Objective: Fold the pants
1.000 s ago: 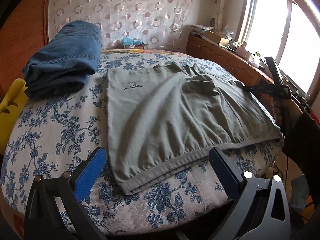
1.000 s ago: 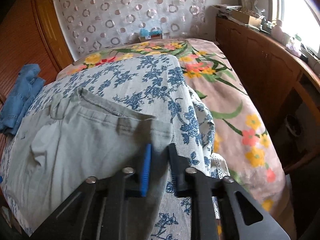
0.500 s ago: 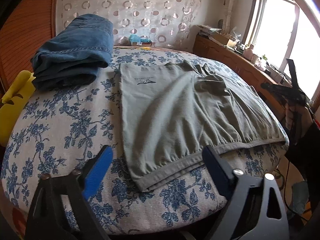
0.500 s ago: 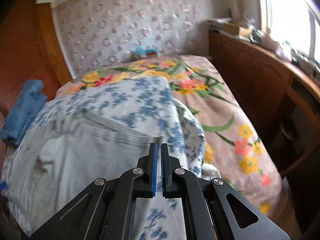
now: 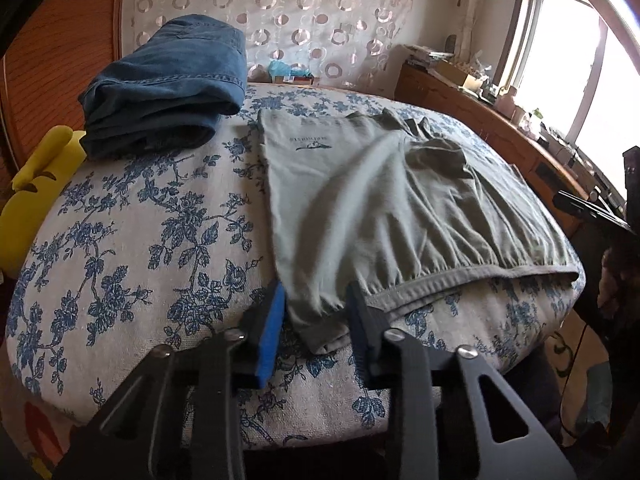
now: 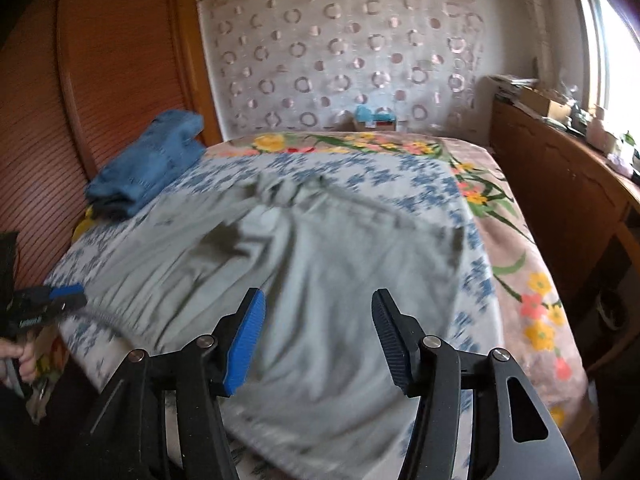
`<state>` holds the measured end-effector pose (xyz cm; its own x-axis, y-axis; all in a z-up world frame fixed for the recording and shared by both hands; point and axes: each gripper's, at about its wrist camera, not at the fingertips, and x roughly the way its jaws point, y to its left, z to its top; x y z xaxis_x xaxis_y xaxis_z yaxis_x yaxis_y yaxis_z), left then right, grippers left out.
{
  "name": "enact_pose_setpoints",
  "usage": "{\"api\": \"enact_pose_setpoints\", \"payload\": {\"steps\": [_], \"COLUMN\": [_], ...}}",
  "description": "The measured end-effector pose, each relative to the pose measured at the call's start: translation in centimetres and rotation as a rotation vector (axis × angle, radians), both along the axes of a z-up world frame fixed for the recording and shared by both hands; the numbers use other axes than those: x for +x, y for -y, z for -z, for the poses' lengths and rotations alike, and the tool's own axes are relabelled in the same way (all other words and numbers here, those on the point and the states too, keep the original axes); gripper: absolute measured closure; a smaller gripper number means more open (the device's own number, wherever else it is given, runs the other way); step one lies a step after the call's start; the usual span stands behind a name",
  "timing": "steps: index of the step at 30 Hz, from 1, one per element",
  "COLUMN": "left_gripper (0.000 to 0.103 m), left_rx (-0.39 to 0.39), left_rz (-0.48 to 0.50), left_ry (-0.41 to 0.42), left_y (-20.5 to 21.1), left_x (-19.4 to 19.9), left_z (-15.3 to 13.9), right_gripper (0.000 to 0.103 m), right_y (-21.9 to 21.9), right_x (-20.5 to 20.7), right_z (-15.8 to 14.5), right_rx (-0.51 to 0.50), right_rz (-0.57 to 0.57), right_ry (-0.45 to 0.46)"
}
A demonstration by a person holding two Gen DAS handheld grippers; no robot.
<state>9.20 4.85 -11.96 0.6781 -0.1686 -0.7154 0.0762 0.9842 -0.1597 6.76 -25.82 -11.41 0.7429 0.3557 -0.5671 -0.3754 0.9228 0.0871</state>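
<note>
Left wrist view: bed with blue-floral grey cover [image 5: 132, 240] carries the grey-green pants [image 5: 384, 200], spread flat across its middle and right. Folded blue denim jeans [image 5: 168, 84] lie at the far left, apart from the pants. The left gripper [image 5: 316, 320] has just been closing; its fingers [image 5: 268, 320] bracket the near waistband corner. The right gripper [image 6: 318, 336] has just been opening; its fingers [image 6: 246, 340] stand spread above the pants, holding nothing.

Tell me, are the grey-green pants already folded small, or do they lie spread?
Spread. The grey-green pants lie wide and wrinkled across the bed, unlike the folded jeans.
</note>
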Motion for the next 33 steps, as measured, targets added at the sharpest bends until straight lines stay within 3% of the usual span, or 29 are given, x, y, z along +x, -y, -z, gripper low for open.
{"api": "enact_pose_setpoints", "payload": {"steps": [5,6,8,13,23,33], "left_gripper": [0.072,0.075,0.096,0.097,0.097,0.097], "left_rx": [0.068,0.073,0.085,0.085,0.061,0.013], "left_rz": [0.011,0.012,0.019,0.057,0.225,0.310], "left_ry": [-0.010,-0.010,-0.012,0.022,0.091,0.108], "left_y": [0.8,0.8,1.0,2.0,7.5,11.3], "left_x": [0.4,0.4,0.5,1.1,2.7,3.4], "left_z": [0.2,0.2,0.2,-1.6,-6.6,-8.4], "right_gripper": [0.045,0.045,0.045,0.045,0.045,0.045], "right_y": [-0.3,-0.7,-0.6,-0.6,-0.5,-0.5], "right_x": [-3.1,-3.1,-4.0,-3.4,-2.5,-2.2], "right_z": [1.2,1.3,1.1,0.5,0.4,0.4], "right_rx": [-0.032,-0.036,-0.035,-0.053,-0.047,-0.020], "right_rz": [-0.026,-0.032,-0.040,-0.051,-0.030,-0.020], "right_ry": [-0.001,-0.001,0.002,-0.006,-0.001,-0.011]}}
